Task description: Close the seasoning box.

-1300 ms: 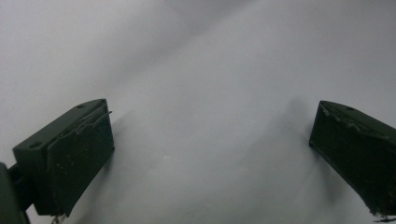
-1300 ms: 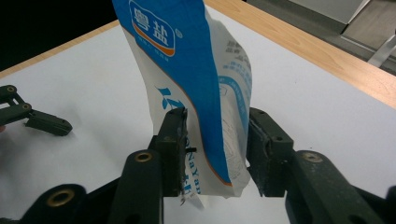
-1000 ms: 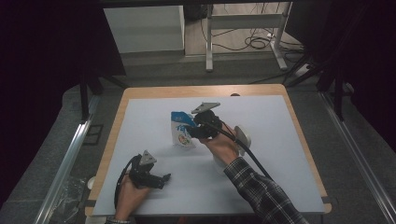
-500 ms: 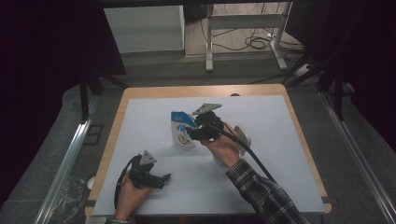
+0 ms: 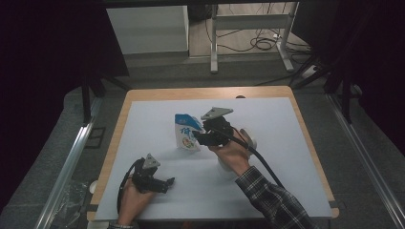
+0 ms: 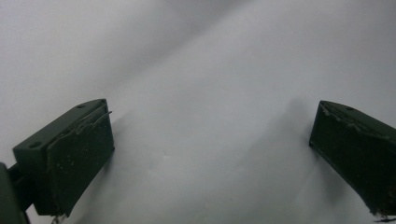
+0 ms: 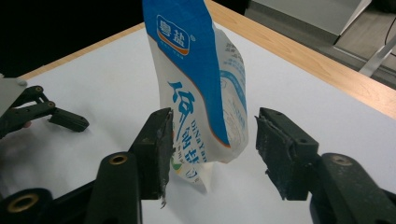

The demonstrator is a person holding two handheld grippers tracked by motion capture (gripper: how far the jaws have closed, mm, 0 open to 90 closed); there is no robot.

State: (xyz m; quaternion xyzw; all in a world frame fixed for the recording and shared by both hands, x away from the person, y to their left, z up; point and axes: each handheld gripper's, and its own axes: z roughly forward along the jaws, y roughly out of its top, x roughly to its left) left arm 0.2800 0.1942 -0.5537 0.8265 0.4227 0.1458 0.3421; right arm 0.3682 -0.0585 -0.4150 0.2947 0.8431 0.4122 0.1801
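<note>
Salt pouch point(image 5: 187, 133) stands upright near the middle of the white-covered table point(image 5: 286, 143), long axis vertical, and that is what our next move turns on. Starting at the left, our left gripper point(image 5: 162, 183) rests by the near-left corner, jaws spread wide over bare cover, well apart from the pouch. Moving right, our right gripper point(image 7: 210, 140) is far nearer: the pouch sits between its jaws, the left pad at its side, a gap at the right, jaws just closing. A white roll point(image 5: 249, 139) lies behind our hand; nothing blocks us.
</note>
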